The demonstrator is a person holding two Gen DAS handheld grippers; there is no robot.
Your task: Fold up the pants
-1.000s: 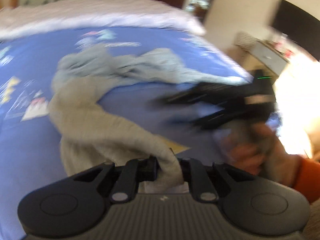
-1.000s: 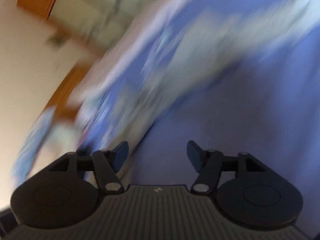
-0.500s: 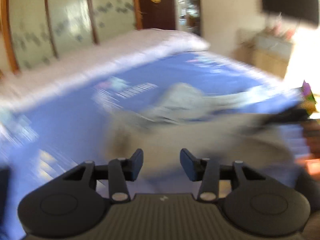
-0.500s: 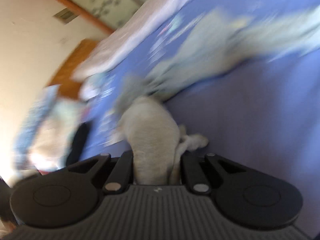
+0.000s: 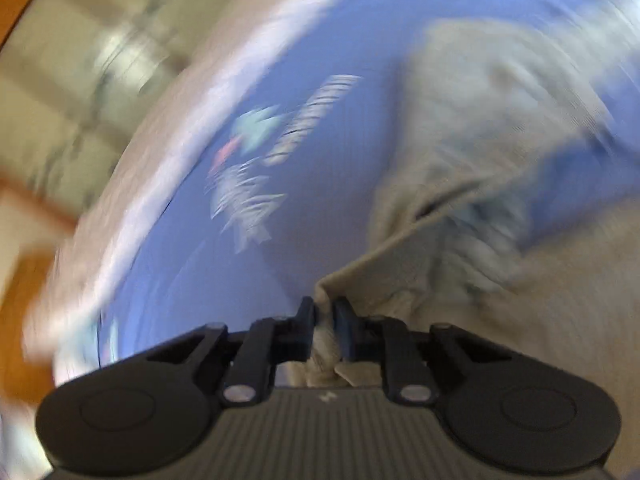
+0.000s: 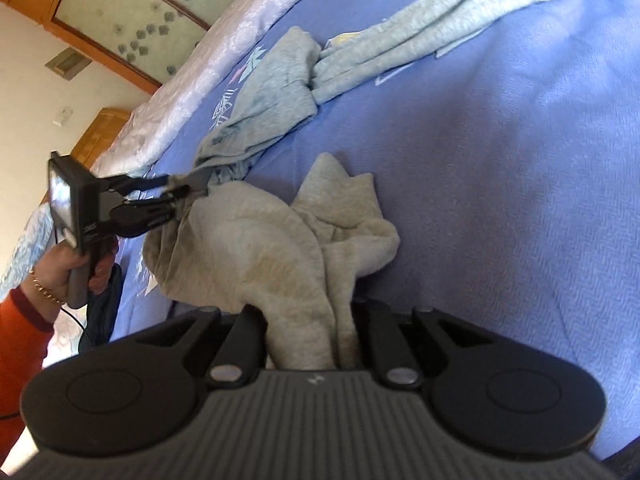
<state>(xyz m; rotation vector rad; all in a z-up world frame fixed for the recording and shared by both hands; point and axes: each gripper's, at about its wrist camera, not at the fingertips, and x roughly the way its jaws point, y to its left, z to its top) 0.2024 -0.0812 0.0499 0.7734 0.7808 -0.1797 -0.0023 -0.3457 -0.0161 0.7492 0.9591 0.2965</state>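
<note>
Grey sweatpants (image 6: pixel 248 248) lie crumpled on the blue bedsheet (image 6: pixel 520 160), with one leg (image 6: pixel 440 20) stretching away to the upper right. My right gripper (image 6: pixel 310 316) is shut on a thick bunch of the fabric, which hides its fingertips. In the same view my left gripper (image 6: pixel 180 196) pinches the pants' far left edge, and a hand (image 6: pixel 80 264) with an orange sleeve holds it. The left wrist view is blurred by motion. It shows the left gripper (image 5: pixel 322 308) shut on a folded fabric edge, with the rest of the pants (image 5: pixel 480 140) spreading to the right.
A pale quilt (image 6: pixel 208 80) runs along the bed's far side, with wood-framed panels (image 6: pixel 132 12) behind it. A dark item (image 6: pixel 104 312) lies at the bed's left edge below the hand. Printed patterns (image 5: pixel 256 184) mark the sheet.
My left gripper let go of the fabric, swung across the bed and shut again on another edge of the pants. My right gripper went from open to shut on a bunch of the pants.
</note>
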